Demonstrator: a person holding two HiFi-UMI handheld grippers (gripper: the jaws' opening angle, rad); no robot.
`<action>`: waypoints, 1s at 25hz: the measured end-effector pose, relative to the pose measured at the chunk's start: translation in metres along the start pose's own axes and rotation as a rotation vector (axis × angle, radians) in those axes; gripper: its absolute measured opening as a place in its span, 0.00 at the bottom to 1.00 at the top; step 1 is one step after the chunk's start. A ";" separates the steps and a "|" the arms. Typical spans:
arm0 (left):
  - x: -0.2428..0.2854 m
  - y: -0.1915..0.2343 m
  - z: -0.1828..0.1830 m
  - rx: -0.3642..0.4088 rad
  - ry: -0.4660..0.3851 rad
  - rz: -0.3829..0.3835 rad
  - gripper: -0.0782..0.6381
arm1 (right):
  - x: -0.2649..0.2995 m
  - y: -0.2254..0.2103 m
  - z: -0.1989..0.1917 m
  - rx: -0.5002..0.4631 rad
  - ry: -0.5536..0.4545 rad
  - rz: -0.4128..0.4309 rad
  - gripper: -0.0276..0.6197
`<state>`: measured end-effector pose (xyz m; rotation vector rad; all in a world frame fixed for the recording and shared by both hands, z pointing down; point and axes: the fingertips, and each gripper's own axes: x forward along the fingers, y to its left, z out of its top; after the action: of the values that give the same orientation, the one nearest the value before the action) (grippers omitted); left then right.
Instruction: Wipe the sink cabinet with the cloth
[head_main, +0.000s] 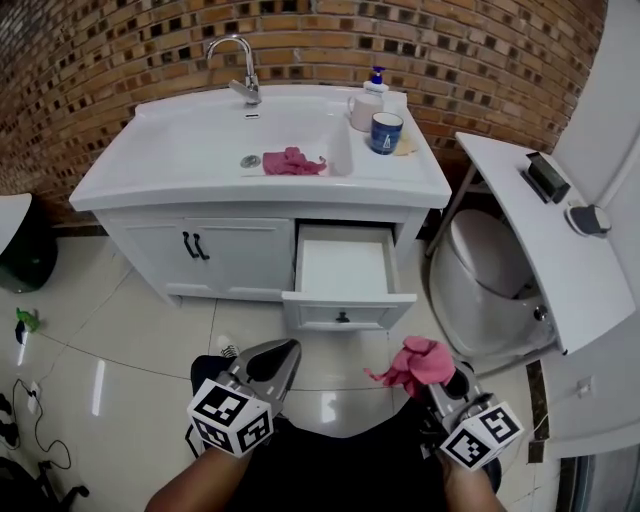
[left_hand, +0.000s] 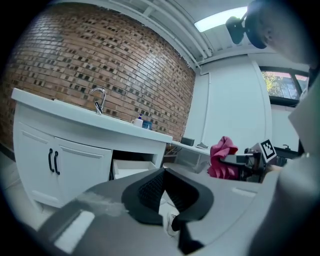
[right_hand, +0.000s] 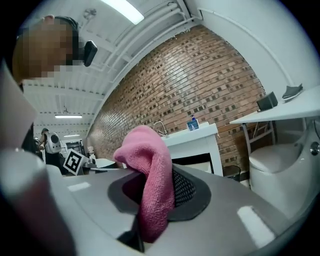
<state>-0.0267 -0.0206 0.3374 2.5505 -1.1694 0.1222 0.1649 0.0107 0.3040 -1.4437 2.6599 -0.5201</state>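
Observation:
The white sink cabinet (head_main: 225, 255) stands against the brick wall, with its right drawer (head_main: 345, 270) pulled out and empty. My right gripper (head_main: 432, 378) is low at the right, shut on a pink cloth (head_main: 415, 362) that bunches above its jaws; the cloth (right_hand: 150, 185) hangs down between the pads in the right gripper view. My left gripper (head_main: 272, 362) is low at the left, shut with nothing in it. A second pink cloth (head_main: 292, 161) lies in the basin (head_main: 190, 150) beside the drain. Both grippers are well short of the cabinet.
A faucet (head_main: 240, 65), a white cup (head_main: 364, 110), a blue mug (head_main: 386, 132) and a soap bottle (head_main: 377, 80) stand on the countertop. A white toilet (head_main: 485, 275) and a slanted white shelf (head_main: 545, 235) are at the right. Glossy tile floor (head_main: 130, 330) lies before the cabinet.

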 end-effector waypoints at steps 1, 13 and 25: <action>0.000 0.000 -0.002 -0.005 0.006 0.000 0.12 | 0.003 0.001 0.001 0.004 0.003 0.012 0.17; 0.006 -0.007 -0.008 0.020 0.021 -0.018 0.12 | 0.014 0.003 -0.019 -0.046 0.070 0.031 0.17; 0.009 -0.004 -0.018 0.026 0.041 -0.014 0.12 | 0.009 -0.002 -0.028 -0.069 0.090 0.014 0.16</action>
<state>-0.0170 -0.0190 0.3549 2.5660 -1.1417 0.1864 0.1552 0.0096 0.3313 -1.4523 2.7818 -0.5085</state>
